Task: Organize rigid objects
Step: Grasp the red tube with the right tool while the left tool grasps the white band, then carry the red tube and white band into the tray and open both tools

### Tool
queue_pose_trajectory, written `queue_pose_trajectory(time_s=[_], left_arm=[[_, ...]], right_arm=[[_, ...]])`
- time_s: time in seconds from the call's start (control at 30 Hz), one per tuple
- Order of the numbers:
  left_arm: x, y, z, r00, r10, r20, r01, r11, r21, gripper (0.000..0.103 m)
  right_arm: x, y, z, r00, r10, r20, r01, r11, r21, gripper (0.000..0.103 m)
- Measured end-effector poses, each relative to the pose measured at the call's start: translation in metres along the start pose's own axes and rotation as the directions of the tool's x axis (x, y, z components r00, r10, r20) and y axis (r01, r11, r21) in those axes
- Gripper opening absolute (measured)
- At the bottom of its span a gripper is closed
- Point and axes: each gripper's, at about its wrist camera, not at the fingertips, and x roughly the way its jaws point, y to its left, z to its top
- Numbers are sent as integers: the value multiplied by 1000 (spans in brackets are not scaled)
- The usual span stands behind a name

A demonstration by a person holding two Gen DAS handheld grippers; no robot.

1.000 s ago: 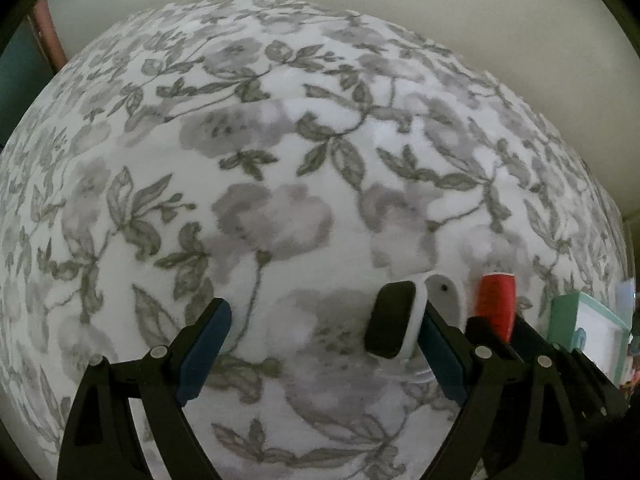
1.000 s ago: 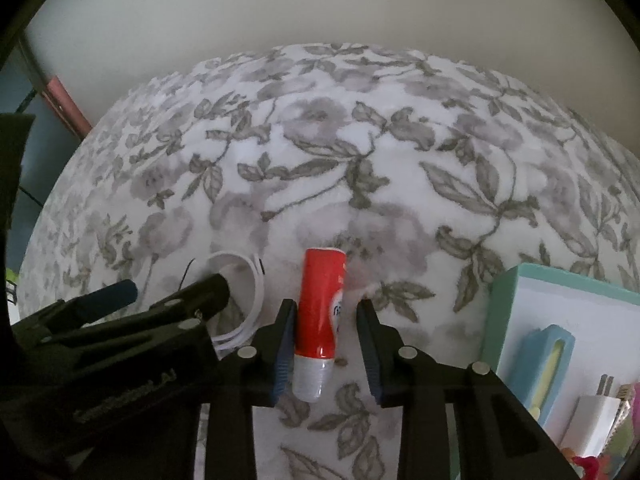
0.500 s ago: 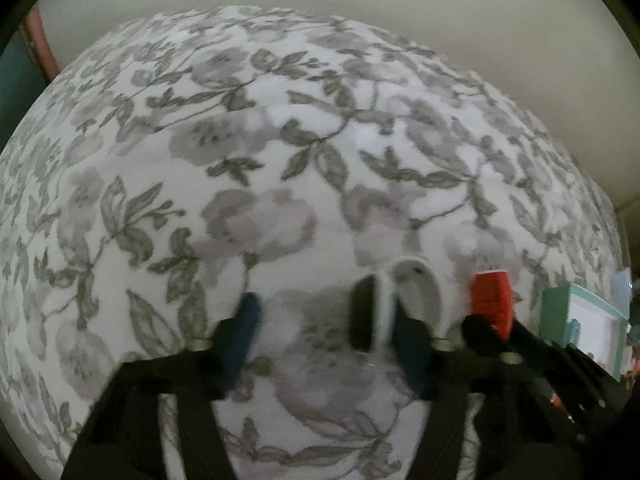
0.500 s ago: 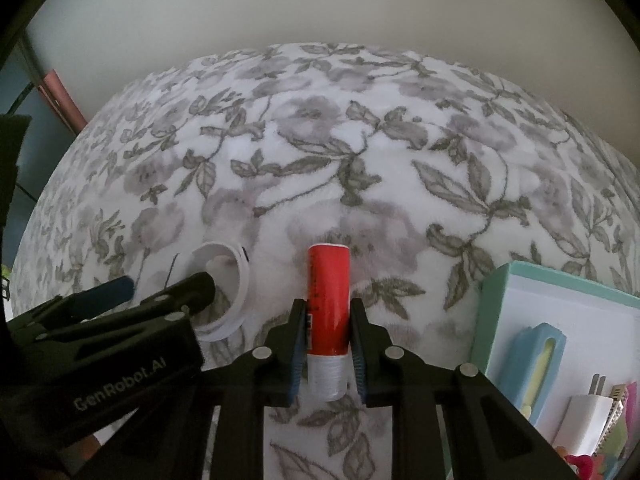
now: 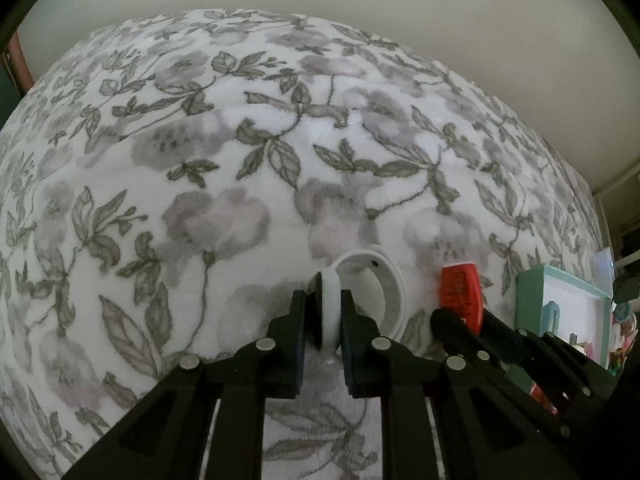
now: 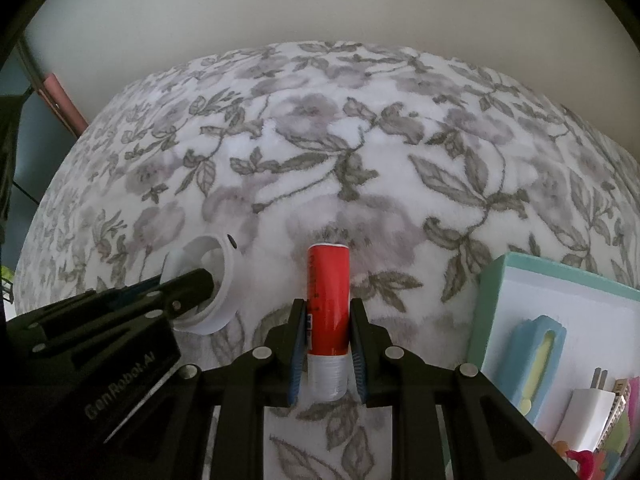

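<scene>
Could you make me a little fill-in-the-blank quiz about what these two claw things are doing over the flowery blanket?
1. The right gripper is shut on a ____ and white tube.
2. The left gripper pinches a white smartwatch by its ____.
3. The teal box sits to the ____ of the tube in the right wrist view.
4. The floral blanket is printed with grey flowers and ____.

Missing words: red; body; right; leaves

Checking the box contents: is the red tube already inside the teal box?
No, the red tube sits clamped in the right gripper, left of the teal box.
</scene>
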Motion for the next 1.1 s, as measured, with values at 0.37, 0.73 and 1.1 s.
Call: queue_pose_trajectory(time_s=[0.37, 0.73, 1.1], left_arm=[[-27, -3, -4, 999, -6, 35, 6, 1000, -1, 15], [-74, -17, -3, 991, -15, 135, 11, 1000, 26, 15], [-108, -40, -10, 979, -56, 195, 42, 996, 77, 15]], right_arm=[[-22, -8, -4, 1000, 12, 16, -13, 1000, 22, 22], [-69, -21, -4, 995, 38, 97, -45, 996, 74, 22], [-111, -43, -20, 990, 4, 144, -20, 993, 112, 22]])
